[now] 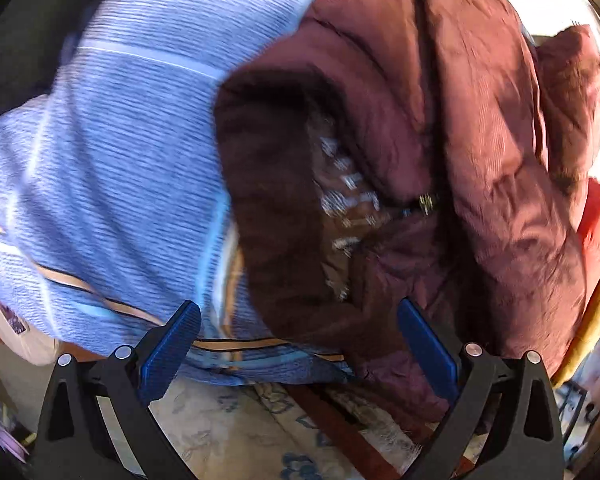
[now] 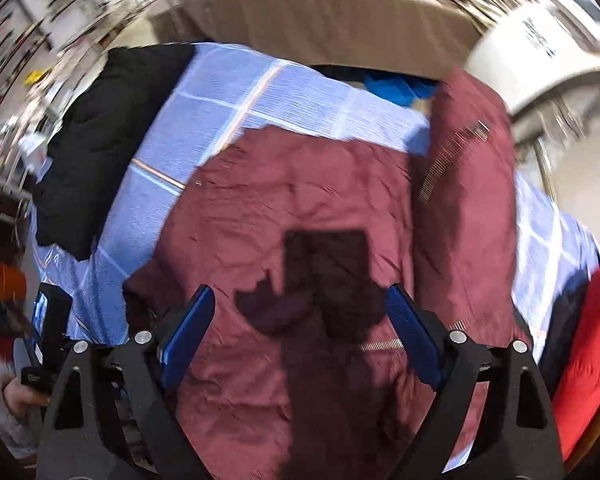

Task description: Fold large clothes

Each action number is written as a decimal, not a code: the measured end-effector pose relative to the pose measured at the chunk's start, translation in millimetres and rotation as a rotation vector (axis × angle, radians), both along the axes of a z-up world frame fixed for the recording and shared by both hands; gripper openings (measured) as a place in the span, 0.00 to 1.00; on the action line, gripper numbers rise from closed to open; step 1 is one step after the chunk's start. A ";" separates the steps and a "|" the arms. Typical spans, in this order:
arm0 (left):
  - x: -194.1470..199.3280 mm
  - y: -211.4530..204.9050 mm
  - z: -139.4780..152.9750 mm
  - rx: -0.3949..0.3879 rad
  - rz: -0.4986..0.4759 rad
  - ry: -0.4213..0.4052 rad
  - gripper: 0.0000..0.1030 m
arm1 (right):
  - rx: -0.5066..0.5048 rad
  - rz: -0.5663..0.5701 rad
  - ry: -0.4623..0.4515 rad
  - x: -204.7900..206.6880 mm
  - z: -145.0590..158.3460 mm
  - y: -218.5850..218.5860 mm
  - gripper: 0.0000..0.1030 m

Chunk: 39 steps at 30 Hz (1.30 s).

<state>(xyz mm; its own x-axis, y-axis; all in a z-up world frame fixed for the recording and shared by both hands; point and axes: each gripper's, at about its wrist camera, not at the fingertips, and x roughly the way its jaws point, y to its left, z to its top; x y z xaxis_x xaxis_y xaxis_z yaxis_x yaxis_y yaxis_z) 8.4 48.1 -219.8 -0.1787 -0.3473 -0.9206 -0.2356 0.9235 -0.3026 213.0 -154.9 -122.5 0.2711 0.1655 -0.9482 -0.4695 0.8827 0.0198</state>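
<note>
A maroon padded jacket (image 1: pixel 480 152) lies crumpled on a light blue checked sheet (image 1: pixel 112 152). Its dark inner lining and a printed label (image 1: pixel 340 200) show near the collar. My left gripper (image 1: pixel 300 332) is open just in front of the jacket's near edge, holding nothing. In the right wrist view the jacket (image 2: pixel 280 208) spreads across the sheet (image 2: pixel 284 96), with a sleeve (image 2: pixel 468 168) lying along its right side. My right gripper (image 2: pixel 300 320) is open above the jacket's back, and its shadow falls on the cloth. The left gripper (image 2: pixel 44 336) shows at the far left, held in a hand.
A black garment (image 2: pixel 96 152) lies at the sheet's left side. A red garment (image 2: pixel 588 352) lies at the right edge. A floral cover (image 1: pixel 228 428) shows under the sheet's near edge. A beige bed edge (image 2: pixel 332 20) and a white appliance (image 2: pixel 540 52) stand beyond.
</note>
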 end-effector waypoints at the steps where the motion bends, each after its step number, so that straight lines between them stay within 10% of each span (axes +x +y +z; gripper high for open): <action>1: -1.0 -3.4 -2.7 0.004 -0.017 0.006 0.93 | -0.033 0.044 -0.027 10.8 -5.3 21.2 0.84; 10: -12.4 -18.2 -24.9 -0.019 0.005 0.015 0.90 | -0.104 -0.159 0.137 158.0 -123.7 56.6 0.84; 13: -8.6 -23.9 -29.6 -0.022 0.007 -0.011 0.86 | -0.156 -0.141 0.237 168.4 -169.3 56.7 0.84; 17: 0.8 -28.4 -36.6 0.006 -0.006 0.002 0.81 | -0.170 -0.031 0.153 148.5 -172.4 60.1 0.74; 20: 12.9 -24.6 -32.1 0.011 0.000 -0.018 0.67 | -0.114 -0.014 0.132 131.6 -153.0 45.2 0.32; 23: 16.7 -14.4 -24.6 -0.013 -0.003 -0.038 0.50 | -0.001 -0.071 0.134 117.4 -126.2 11.5 0.17; 30: 54.7 -11.5 32.5 -0.023 -0.094 -0.205 0.40 | 0.240 -0.220 0.048 68.7 -25.7 -67.9 0.15; 37: 115.4 55.3 149.3 -0.043 -0.021 -0.481 0.33 | 0.470 -0.364 -0.141 -26.5 114.9 -161.4 0.15; 38: 120.5 60.3 172.3 -0.032 -0.036 -0.535 0.09 | 0.517 -0.370 -0.167 -43.3 135.6 -169.7 0.15; 39: 129.5 69.5 203.5 -0.026 -0.045 -0.598 0.09 | 0.556 -0.368 -0.195 -57.5 154.6 -176.6 0.15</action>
